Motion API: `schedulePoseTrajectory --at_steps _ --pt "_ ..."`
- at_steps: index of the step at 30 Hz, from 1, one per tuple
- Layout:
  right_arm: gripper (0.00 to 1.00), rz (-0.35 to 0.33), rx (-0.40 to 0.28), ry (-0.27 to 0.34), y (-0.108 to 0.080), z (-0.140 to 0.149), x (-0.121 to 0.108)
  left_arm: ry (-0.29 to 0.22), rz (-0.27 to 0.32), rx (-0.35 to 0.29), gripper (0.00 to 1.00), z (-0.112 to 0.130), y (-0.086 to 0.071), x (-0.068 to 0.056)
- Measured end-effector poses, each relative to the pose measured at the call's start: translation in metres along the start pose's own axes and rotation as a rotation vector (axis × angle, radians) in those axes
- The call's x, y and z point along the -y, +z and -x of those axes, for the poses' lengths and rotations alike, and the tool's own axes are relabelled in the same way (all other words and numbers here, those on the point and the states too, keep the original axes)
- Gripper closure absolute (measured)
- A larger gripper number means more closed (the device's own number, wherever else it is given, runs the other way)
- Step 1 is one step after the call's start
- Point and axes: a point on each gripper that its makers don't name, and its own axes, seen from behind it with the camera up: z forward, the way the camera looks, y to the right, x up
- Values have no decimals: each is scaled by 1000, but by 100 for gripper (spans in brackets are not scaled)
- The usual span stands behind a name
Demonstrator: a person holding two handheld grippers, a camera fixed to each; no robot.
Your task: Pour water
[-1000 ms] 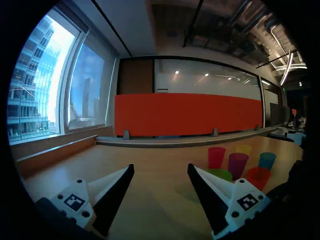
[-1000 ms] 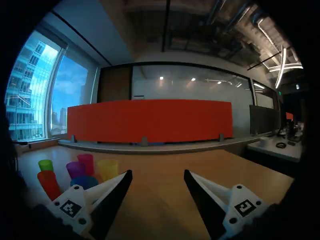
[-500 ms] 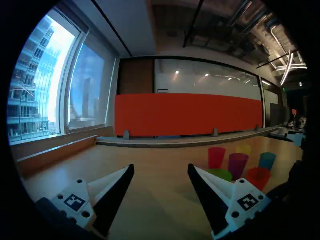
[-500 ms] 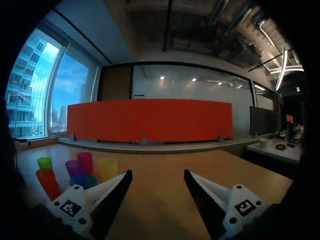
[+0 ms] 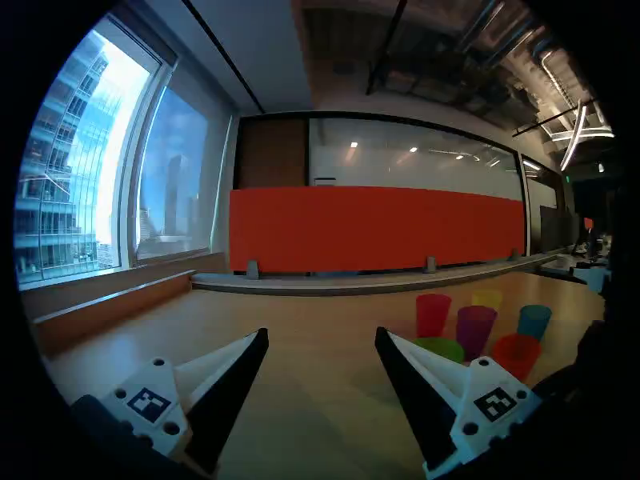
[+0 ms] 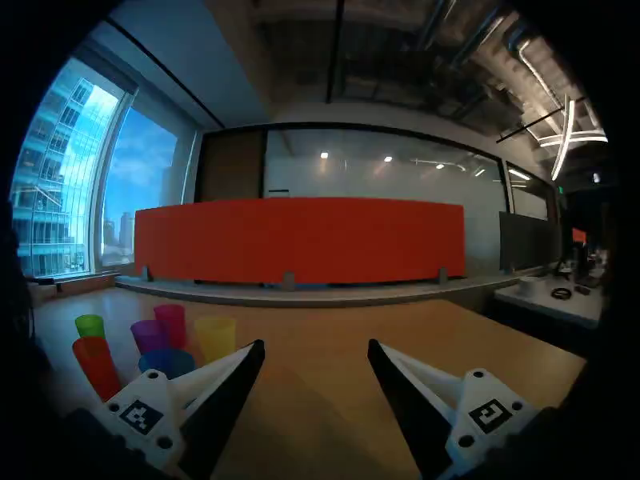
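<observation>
Several coloured plastic cups stand in a cluster on the wooden table. In the left gripper view they sit at the right: a pink cup, a purple cup, a yellow cup, a teal cup, a green cup and an orange-red cup. My left gripper is open and holds nothing. In the right gripper view the cluster sits at the left: green cup, red cup, purple cup, pink cup, yellow cup, blue cup. My right gripper is open and holds nothing.
An orange divider panel runs along the table's far edge. Tall windows line the left wall. A neighbouring desk with small items stands at the right in the right gripper view. Bare wood lies ahead of both grippers.
The right gripper's view has shifted slightly, with the cups sitting a touch lower left than one second ago. The left gripper has not moved.
</observation>
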Motion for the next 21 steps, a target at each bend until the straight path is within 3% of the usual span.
schedulePoseTrajectory --at_steps 21 --pt "0 0 1 0 0 0 0 0 0 0 1 -1 -1 1"
